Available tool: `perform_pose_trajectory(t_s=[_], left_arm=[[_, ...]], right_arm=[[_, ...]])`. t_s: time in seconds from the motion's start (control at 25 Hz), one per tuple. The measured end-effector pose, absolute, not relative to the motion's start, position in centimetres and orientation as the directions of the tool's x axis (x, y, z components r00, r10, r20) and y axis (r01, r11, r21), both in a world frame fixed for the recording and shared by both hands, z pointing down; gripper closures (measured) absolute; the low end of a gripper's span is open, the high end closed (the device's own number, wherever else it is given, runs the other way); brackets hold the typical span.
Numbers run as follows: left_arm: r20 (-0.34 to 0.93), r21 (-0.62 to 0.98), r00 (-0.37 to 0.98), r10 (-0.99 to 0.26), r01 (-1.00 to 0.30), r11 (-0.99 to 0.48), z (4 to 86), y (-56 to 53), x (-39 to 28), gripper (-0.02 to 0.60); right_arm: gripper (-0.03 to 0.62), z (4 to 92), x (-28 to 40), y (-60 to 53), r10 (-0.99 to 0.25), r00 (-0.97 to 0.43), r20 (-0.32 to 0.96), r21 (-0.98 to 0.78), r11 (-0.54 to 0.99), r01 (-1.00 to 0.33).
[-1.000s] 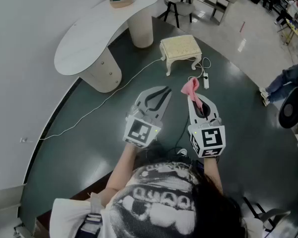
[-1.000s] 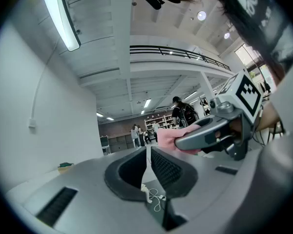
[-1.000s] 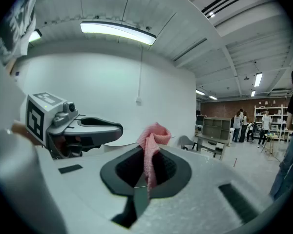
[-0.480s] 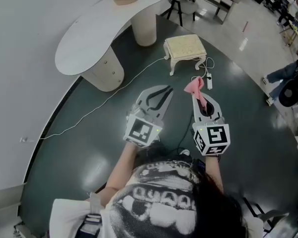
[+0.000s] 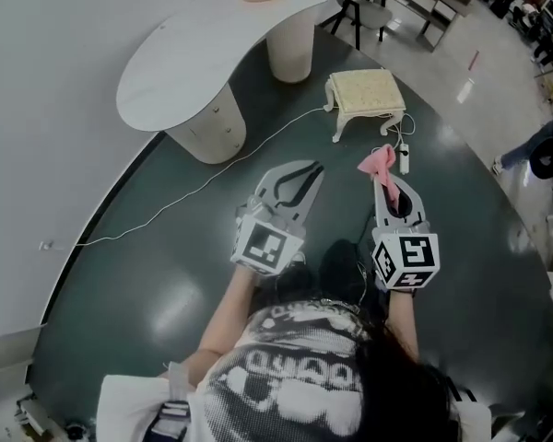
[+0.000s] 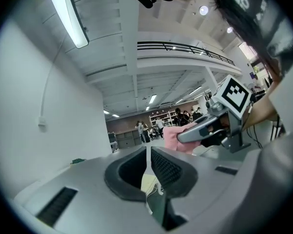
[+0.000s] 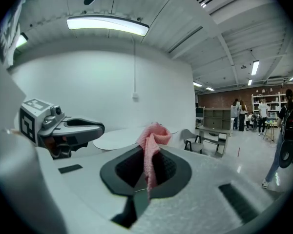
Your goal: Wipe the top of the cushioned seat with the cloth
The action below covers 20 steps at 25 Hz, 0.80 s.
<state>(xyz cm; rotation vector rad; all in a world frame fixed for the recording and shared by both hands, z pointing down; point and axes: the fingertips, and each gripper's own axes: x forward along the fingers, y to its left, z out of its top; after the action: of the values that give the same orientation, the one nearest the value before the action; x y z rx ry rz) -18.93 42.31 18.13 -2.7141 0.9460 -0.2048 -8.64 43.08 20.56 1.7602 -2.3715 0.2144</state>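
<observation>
Floor [image 5: 157, 238] shifted slightly in view; right hand-held gripper [image 5: 388, 179] still pinches cloth [image 5: 379, 160], left hand-held gripper [image 5: 311, 168] closed.

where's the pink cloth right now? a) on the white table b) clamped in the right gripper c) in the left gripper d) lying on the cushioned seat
b: the pink cloth sticks up from between the shut jaws of the right gripper, and the head view shows it short of the cushioned seat.
</observation>
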Motion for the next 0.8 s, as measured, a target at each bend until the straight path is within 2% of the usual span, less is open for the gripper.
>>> perform_pose_trajectory(t_s=[0.32,0.8], left_arm=[[0.073,-0.281,0.776,-0.626,-0.587,-0.760,19.6,37.8,-17.0,0.555],[0.074,-0.327,0.794,-0.603,-0.552,-0.767,18.7,23.1,-2.9,0.555]], right_arm=[[0.583,22.1,-6.7,38.1,-0.925,-0.295,0.238,-0.026,0.298,-0.954],[0.583,22.8,6.5,22.9,-0.910,-0.303,0.282,-0.026,0.309,-0.951]])
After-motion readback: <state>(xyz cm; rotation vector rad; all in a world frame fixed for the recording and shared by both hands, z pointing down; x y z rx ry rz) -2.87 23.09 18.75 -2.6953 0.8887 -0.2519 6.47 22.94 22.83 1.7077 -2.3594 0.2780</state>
